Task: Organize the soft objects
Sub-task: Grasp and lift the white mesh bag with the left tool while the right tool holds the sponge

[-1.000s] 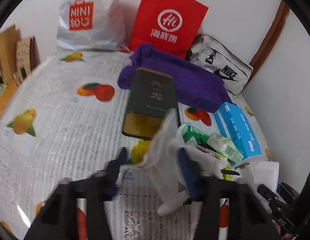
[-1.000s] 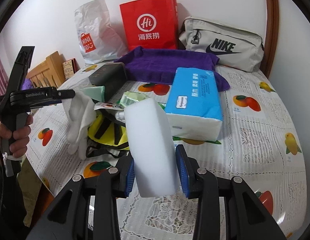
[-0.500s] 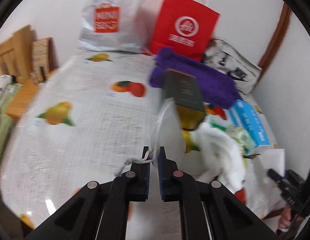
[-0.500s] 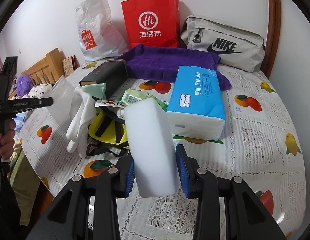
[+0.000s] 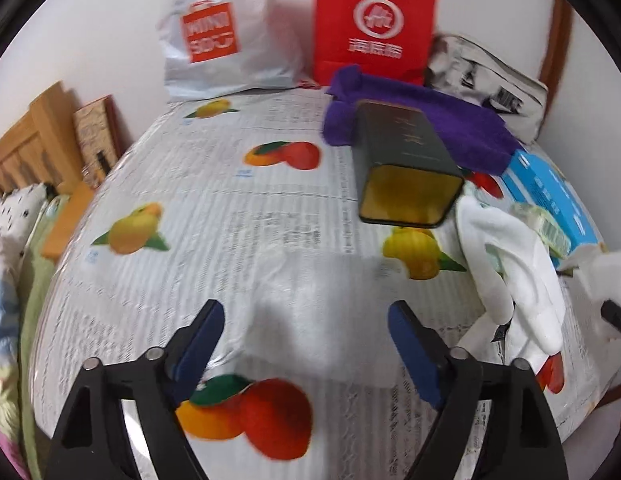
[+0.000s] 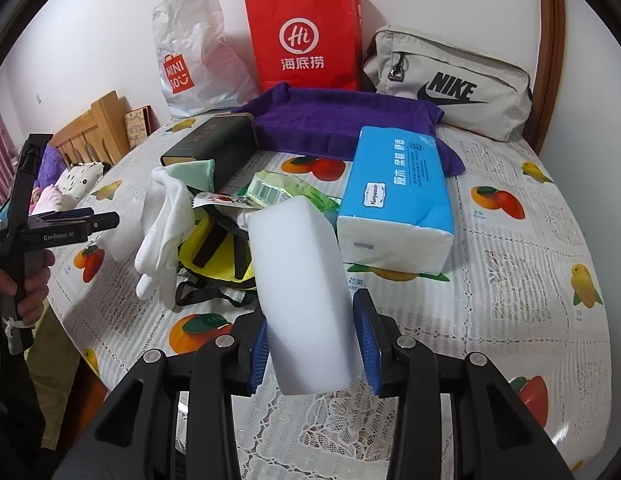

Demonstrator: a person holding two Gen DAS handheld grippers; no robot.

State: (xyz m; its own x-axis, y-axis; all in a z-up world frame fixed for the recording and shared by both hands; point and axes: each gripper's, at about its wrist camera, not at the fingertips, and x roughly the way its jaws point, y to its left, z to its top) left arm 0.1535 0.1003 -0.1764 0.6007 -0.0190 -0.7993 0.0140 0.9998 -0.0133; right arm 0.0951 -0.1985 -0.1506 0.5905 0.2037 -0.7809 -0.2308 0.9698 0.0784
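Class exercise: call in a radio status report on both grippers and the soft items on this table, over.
Left gripper open, empty, over a clear plastic bag. Right gripper shut on white sponge. White gloves, tissue pack remain in the pile ahead.

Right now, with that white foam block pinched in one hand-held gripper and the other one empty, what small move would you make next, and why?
Probably carry the sponge rightward and set it on the bare tablecloth beside the tissue pack. The right hand-held gripper grips it above the table, and the left hand-held gripper hangs open, holding nothing.

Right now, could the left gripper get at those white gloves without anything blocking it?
Probably yes. The left gripper is open and empty, and the white gloves lie uncovered just to its right. Only bare tablecloth lies between them.
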